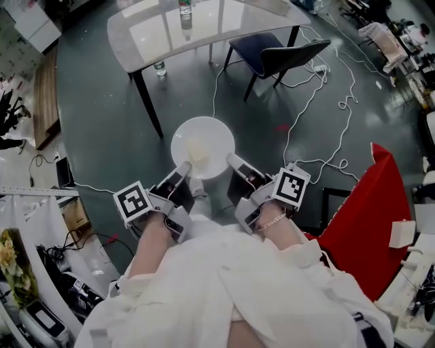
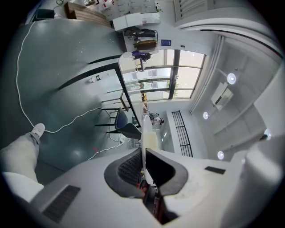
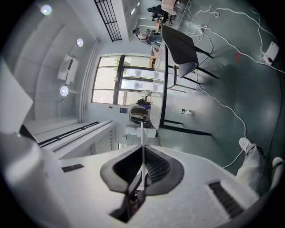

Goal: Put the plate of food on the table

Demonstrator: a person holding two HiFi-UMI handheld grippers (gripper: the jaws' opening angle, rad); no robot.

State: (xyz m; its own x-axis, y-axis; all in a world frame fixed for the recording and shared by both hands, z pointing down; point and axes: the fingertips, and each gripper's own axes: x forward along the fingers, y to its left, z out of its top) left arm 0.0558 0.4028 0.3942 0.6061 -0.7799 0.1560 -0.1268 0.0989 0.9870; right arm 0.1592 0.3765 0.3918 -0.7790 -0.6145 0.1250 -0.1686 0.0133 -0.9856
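A round white plate (image 1: 202,144) with a pale piece of food (image 1: 197,152) on it hangs above the dark floor, in front of the person's body. My left gripper (image 1: 183,168) is shut on its near-left rim, and my right gripper (image 1: 233,162) is shut on its near-right rim. In the left gripper view the plate (image 2: 143,129) shows edge-on between the jaws of my left gripper (image 2: 144,161), with the food (image 2: 151,140) beside it. The right gripper view shows the thin rim (image 3: 142,136) clamped by my right gripper (image 3: 142,164). The glossy table (image 1: 146,34) stands ahead, apart from the plate.
A bottle (image 1: 185,12) stands on the table and another bottle (image 1: 160,68) lies on the floor under it. A dark chair (image 1: 279,54) sits at the table's right side. White cables (image 1: 340,102) trail over the floor. A red object (image 1: 360,217) stands at the right.
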